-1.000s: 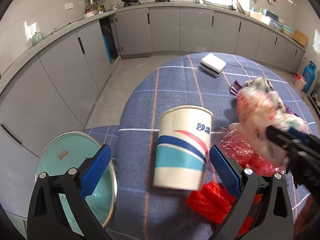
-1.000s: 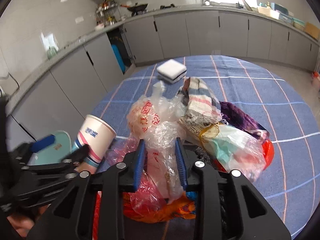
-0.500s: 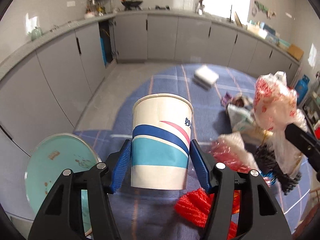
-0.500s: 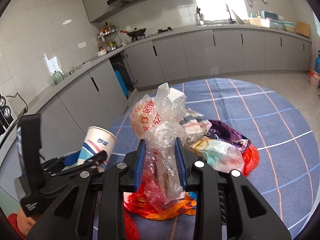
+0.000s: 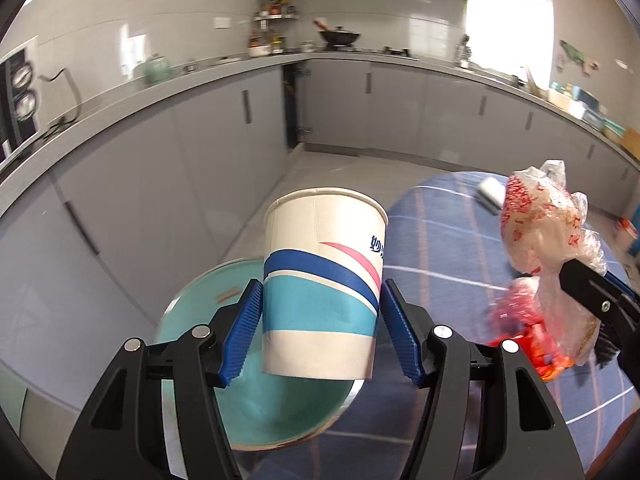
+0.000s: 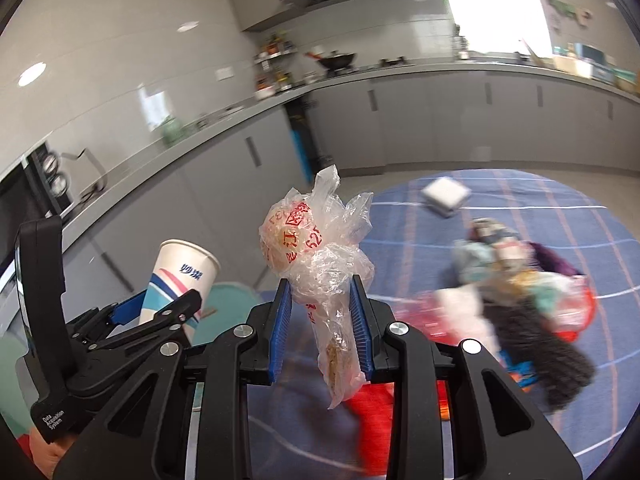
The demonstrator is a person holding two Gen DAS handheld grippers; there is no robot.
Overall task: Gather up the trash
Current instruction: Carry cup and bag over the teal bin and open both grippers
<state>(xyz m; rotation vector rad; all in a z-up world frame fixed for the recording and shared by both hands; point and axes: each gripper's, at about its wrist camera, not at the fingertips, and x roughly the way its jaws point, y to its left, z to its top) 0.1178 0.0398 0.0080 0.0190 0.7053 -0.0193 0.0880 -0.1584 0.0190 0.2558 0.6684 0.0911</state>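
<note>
Left wrist: my left gripper [image 5: 321, 332] grips the cup [image 5: 322, 300] above the bin [image 5: 276, 420]; right gripper [image 6: 320, 330] pinches a bag [image 6: 320, 260].

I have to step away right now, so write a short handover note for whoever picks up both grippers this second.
Left gripper: shut on the paper cup, held upright above the teal bin.
Right gripper: shut on the clear plastic bag with red print, lifted off the table.
Done: both pieces are picked up.
Left: neither has been dropped in yet. The trash pile of wrappers and bags remains on the blue checked tablecloth, with a white sponge beyond it.
</note>
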